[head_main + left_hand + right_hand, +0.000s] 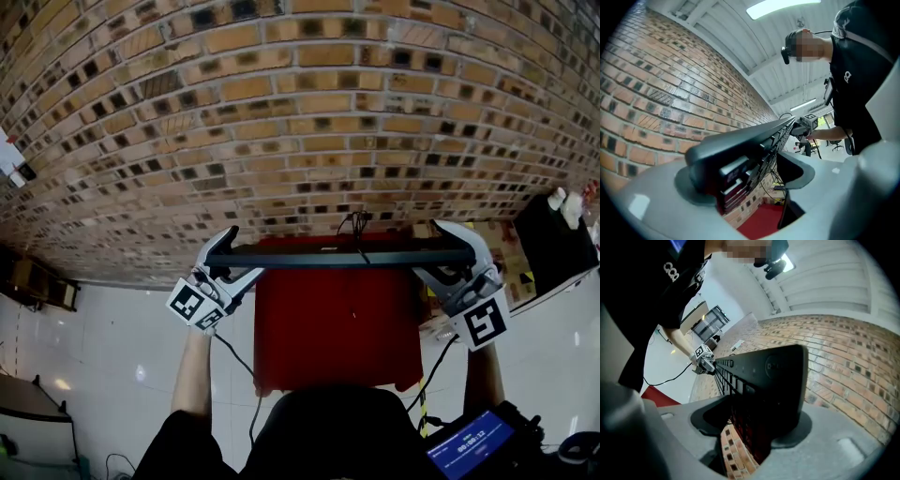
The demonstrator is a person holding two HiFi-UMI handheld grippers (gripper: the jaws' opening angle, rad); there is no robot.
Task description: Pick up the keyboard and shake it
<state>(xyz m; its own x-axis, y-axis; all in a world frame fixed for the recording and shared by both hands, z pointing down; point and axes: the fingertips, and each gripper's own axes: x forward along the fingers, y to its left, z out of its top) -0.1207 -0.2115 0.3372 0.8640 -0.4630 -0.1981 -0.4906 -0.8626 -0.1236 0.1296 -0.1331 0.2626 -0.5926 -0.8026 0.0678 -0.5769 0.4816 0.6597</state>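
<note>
Left gripper point(242, 255): jaws wide, loose about left end of black keyboard point(337, 255). Right gripper point(429, 249): clamped on right end. Keyboard level, edge-on, aloft above far edge of red desk point(337, 337), before brick wall point(281, 112).

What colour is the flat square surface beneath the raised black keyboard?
Red; the square surface shows best in the head view.

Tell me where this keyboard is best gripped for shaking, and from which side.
By its two short ends, one gripper coming in from each side, jaws spanning the thin thickness. The keyboard is a long, flat slab held level, so a one-ended grip would likely lever it. The right gripper clamps its end so.
</note>
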